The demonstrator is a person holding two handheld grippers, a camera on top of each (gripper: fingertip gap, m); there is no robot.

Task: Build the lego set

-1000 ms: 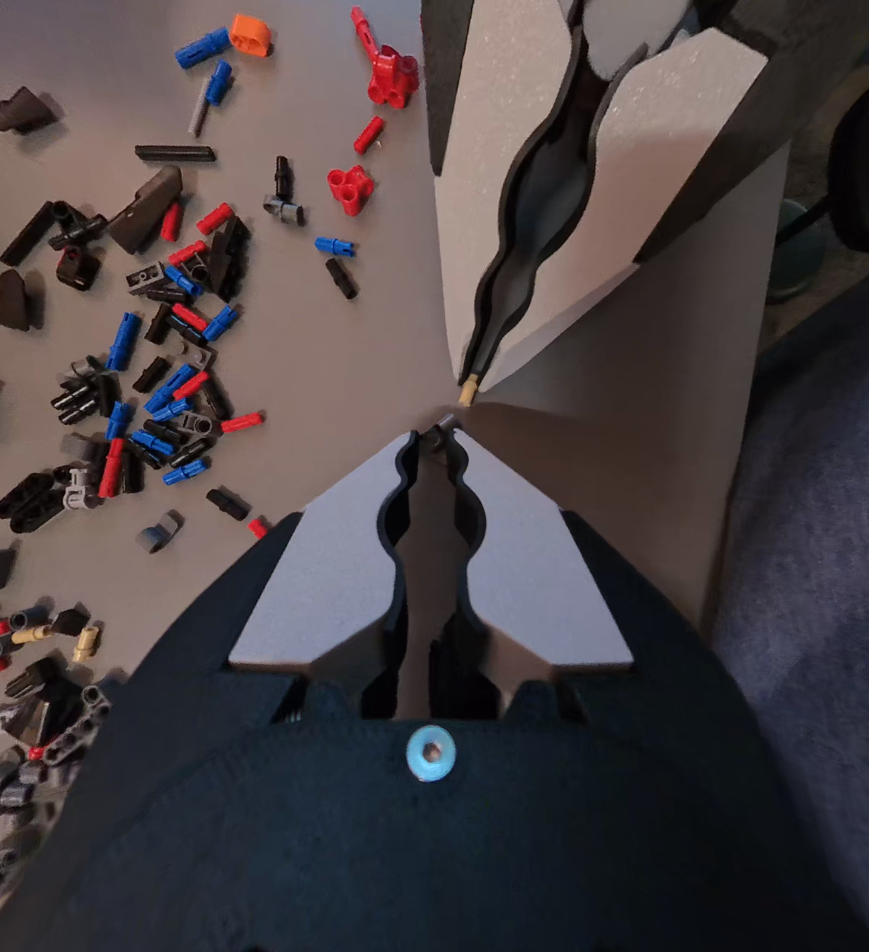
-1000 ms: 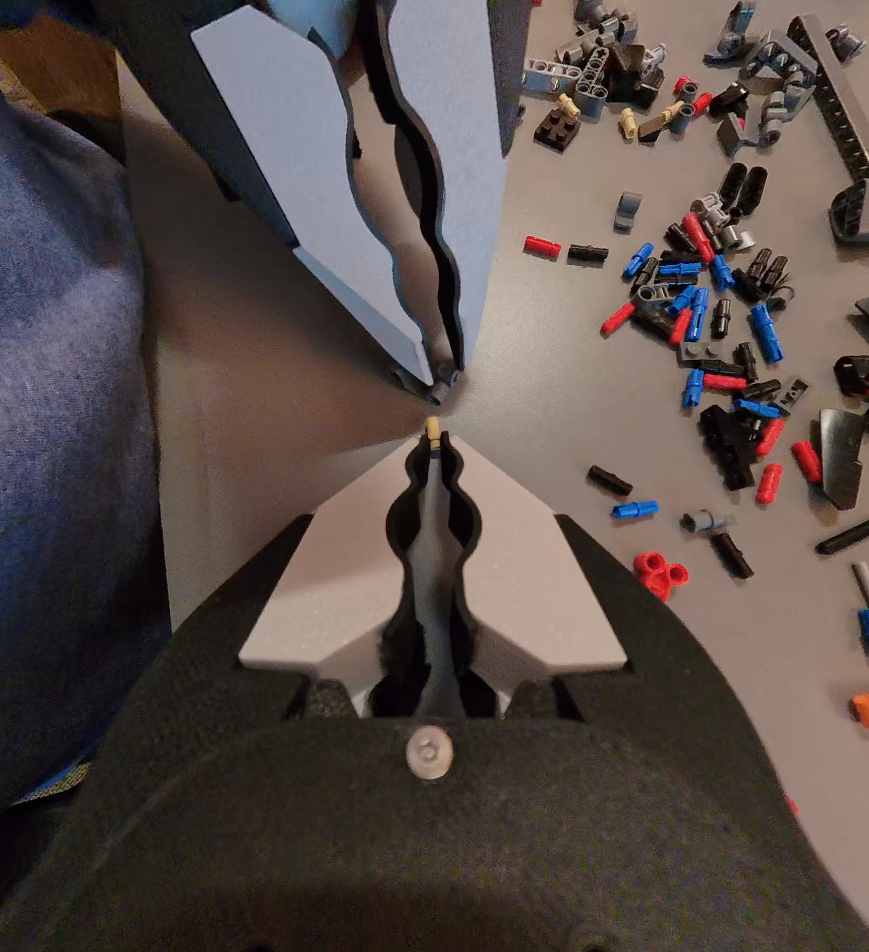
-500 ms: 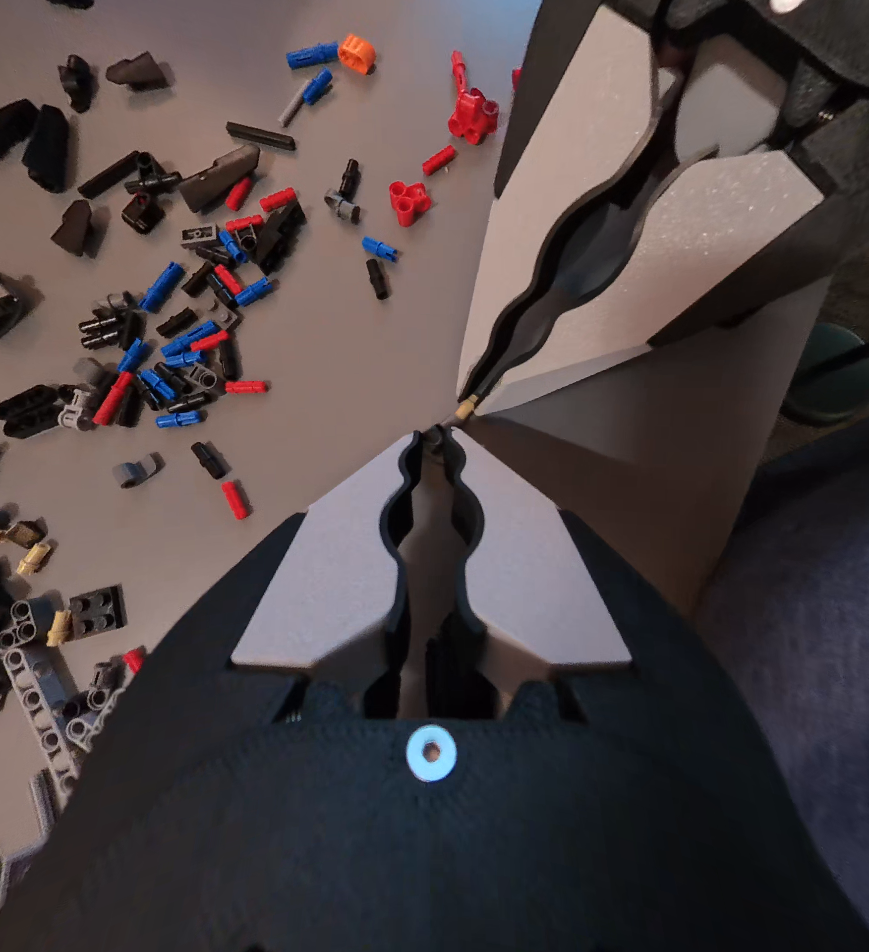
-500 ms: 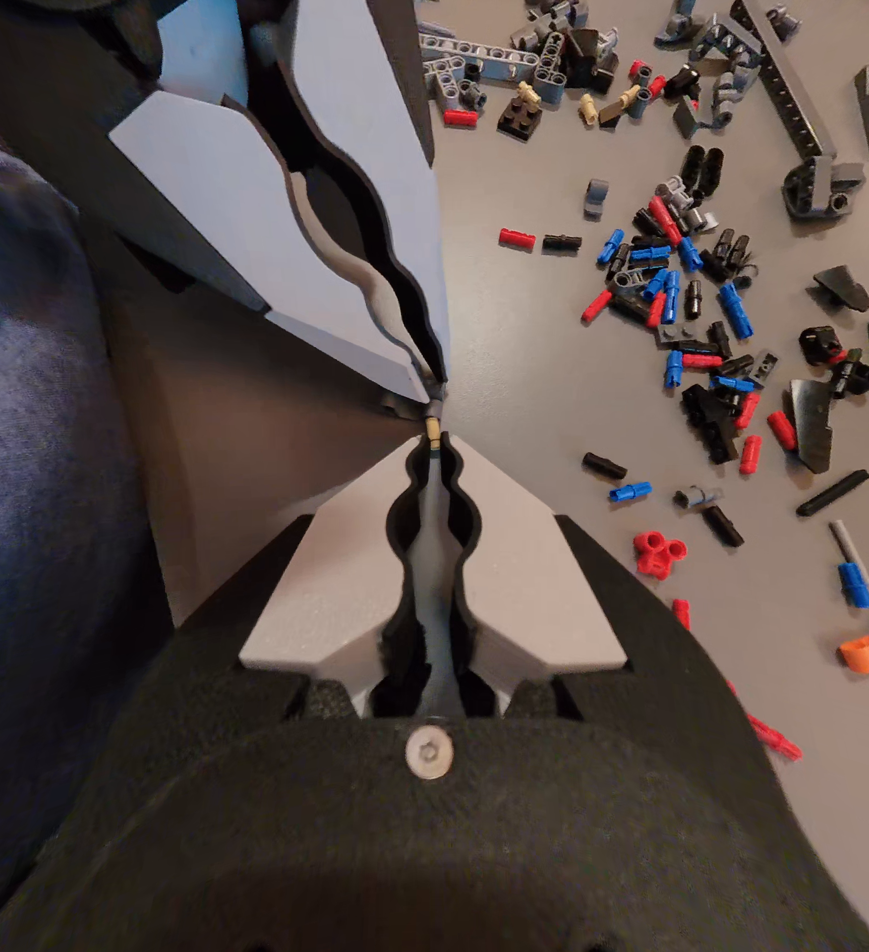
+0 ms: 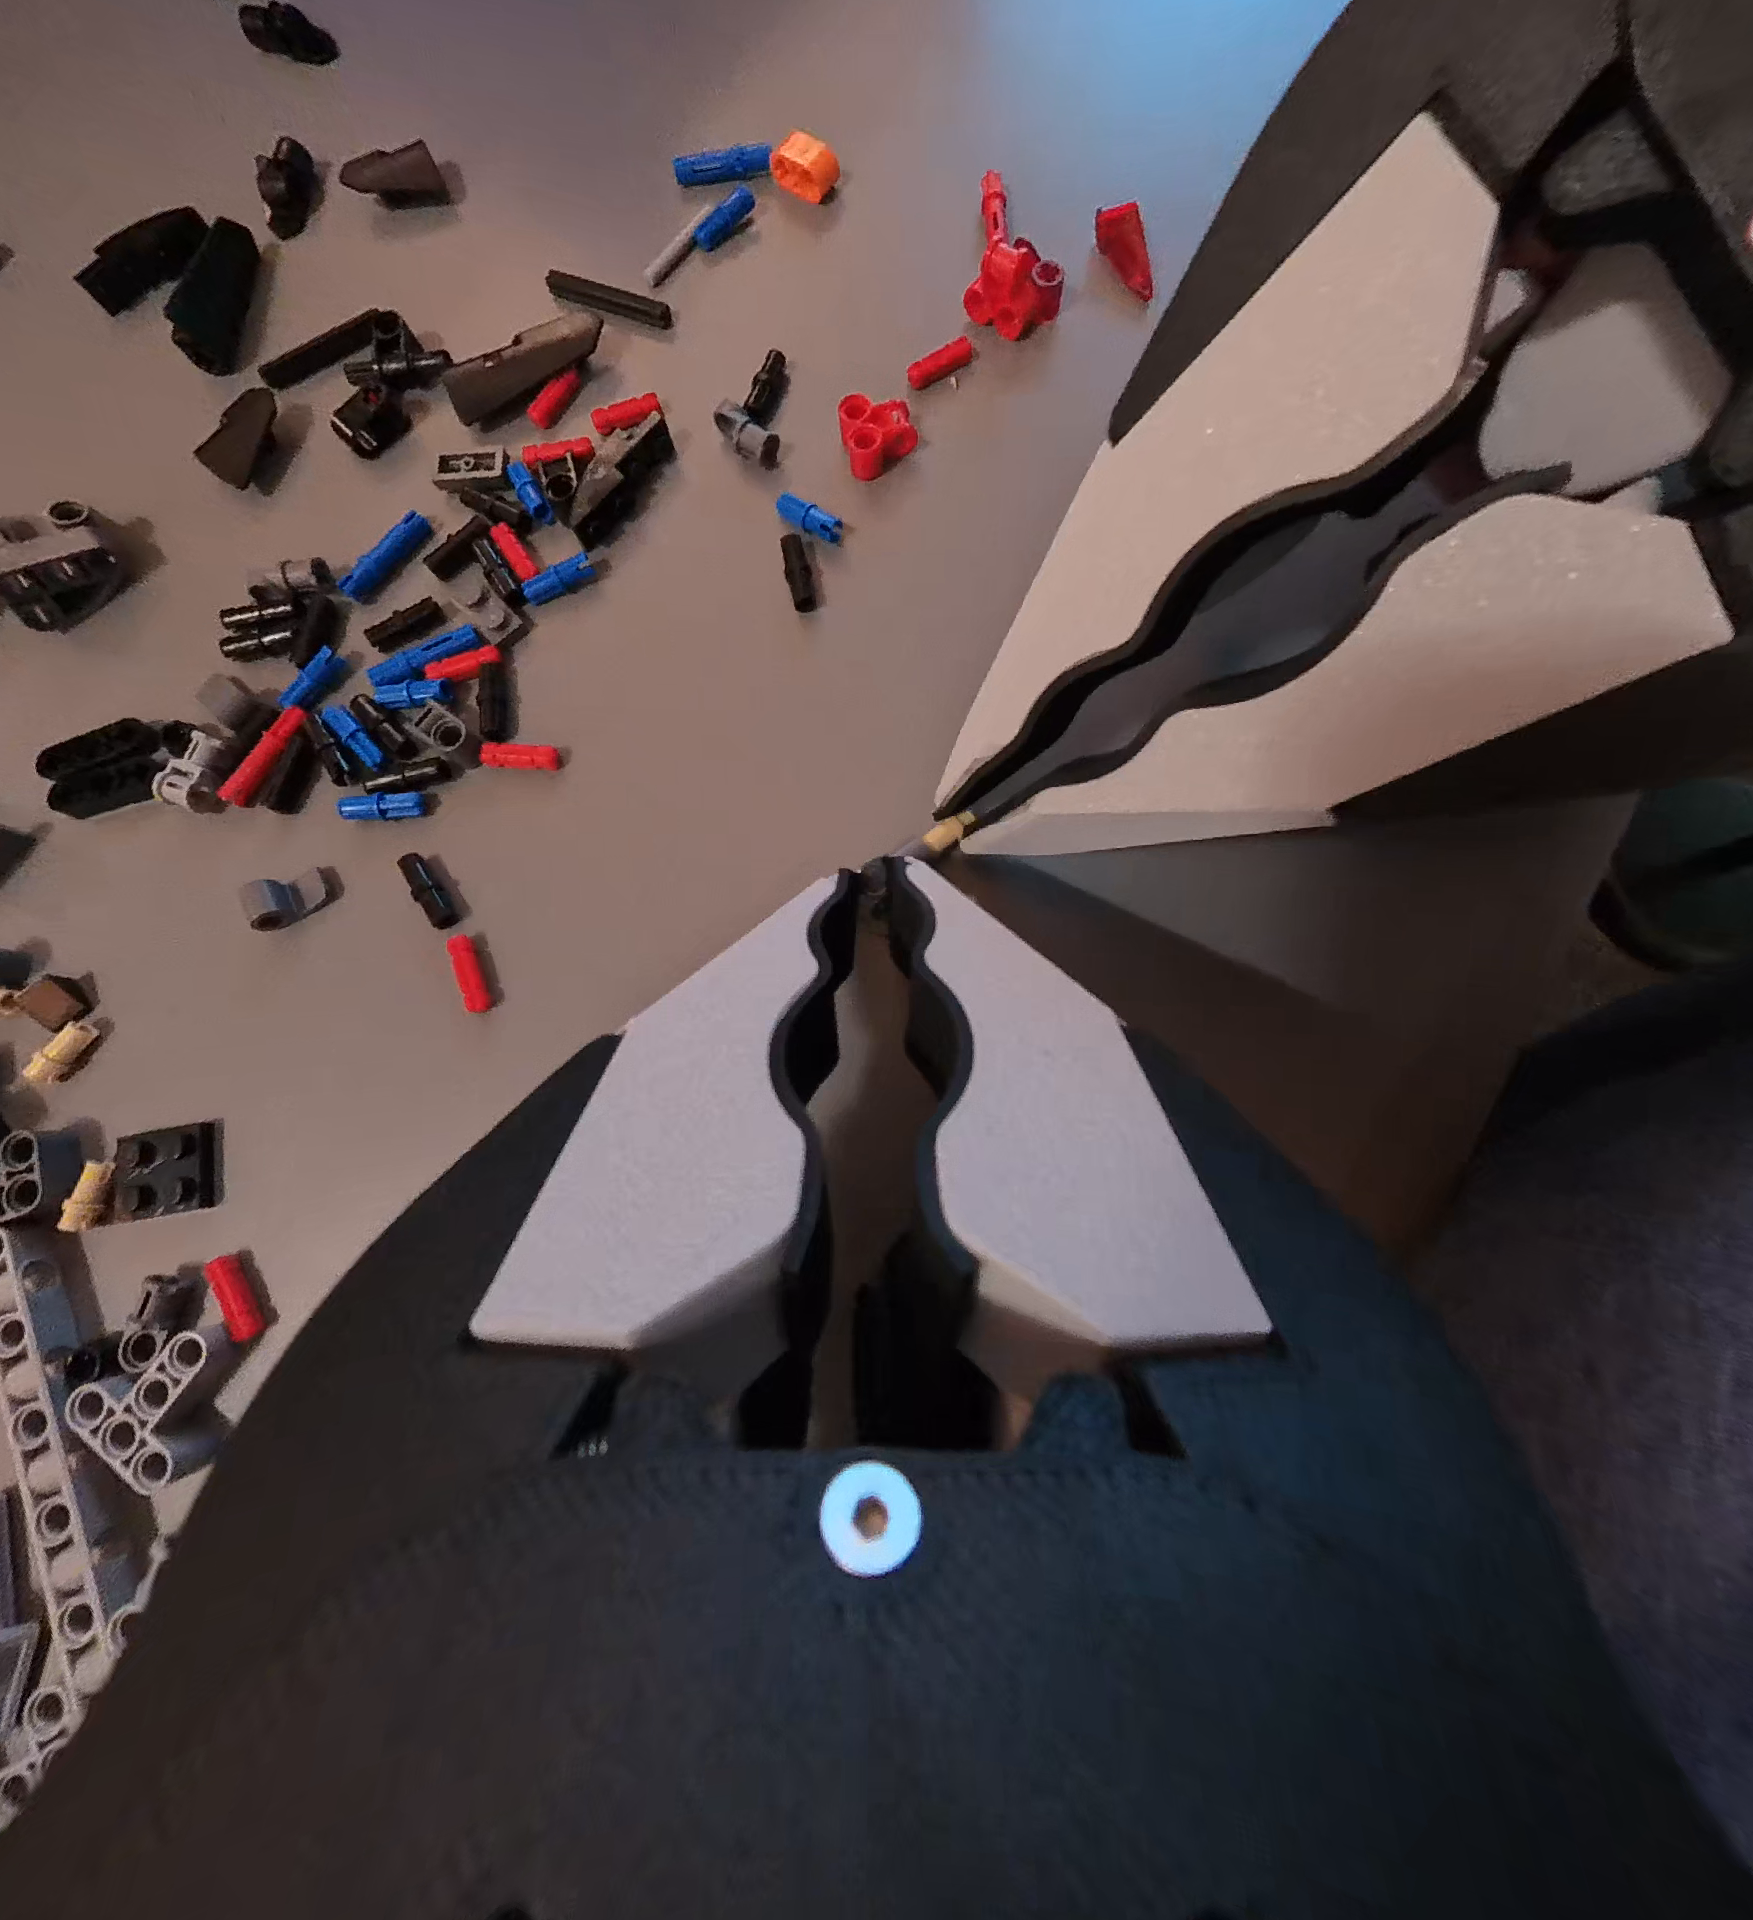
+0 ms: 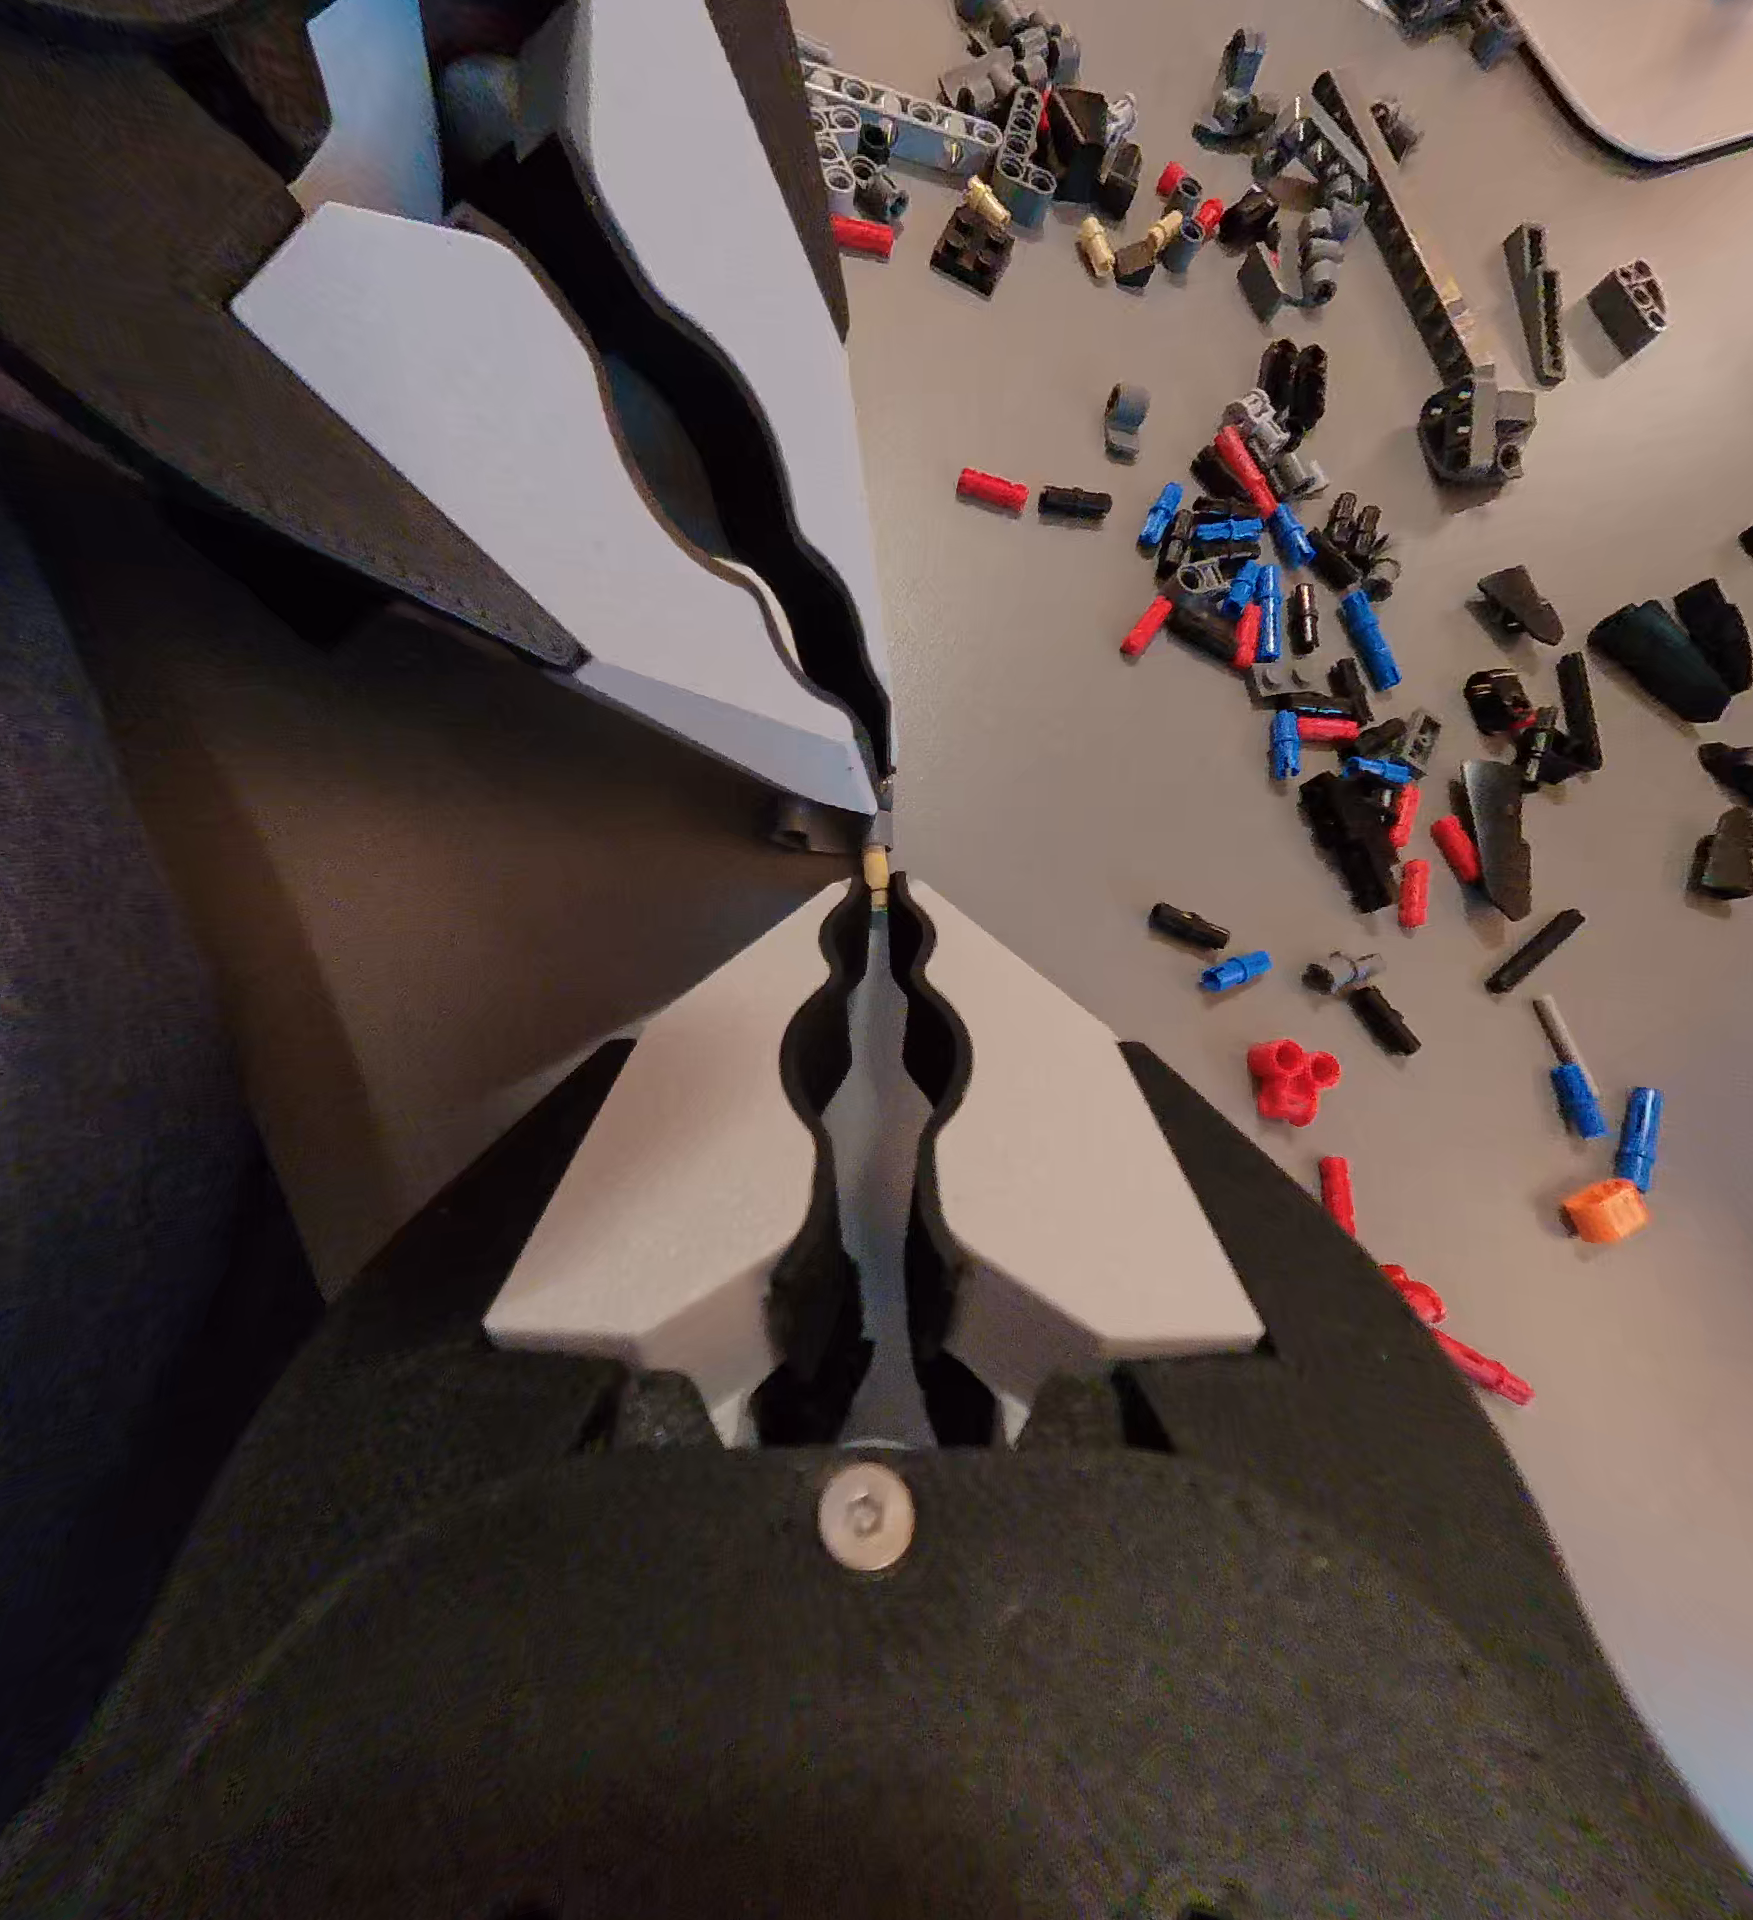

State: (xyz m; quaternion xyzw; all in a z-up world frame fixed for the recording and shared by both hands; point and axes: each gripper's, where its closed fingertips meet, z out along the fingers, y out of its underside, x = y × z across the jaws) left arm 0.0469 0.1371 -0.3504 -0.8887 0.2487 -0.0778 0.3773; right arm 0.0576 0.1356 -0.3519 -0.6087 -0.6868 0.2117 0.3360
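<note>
A tan pin (image 6: 876, 865) juts from the right gripper (image 6: 877, 896), pinched at its tips, meeting a small dark grey piece (image 5: 880, 878) nipped in the left gripper (image 5: 872, 881) (that piece is mostly hidden). Both hang over the matte grey table (image 5: 643, 831); left lie scattered glossy pins (image 5: 404, 665), far off an orange bush (image 5: 805, 166)

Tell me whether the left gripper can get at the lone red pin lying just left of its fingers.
Probably not yet: the left gripper is shut on a small grey piece, though bare table surrounds the red pin.
</note>
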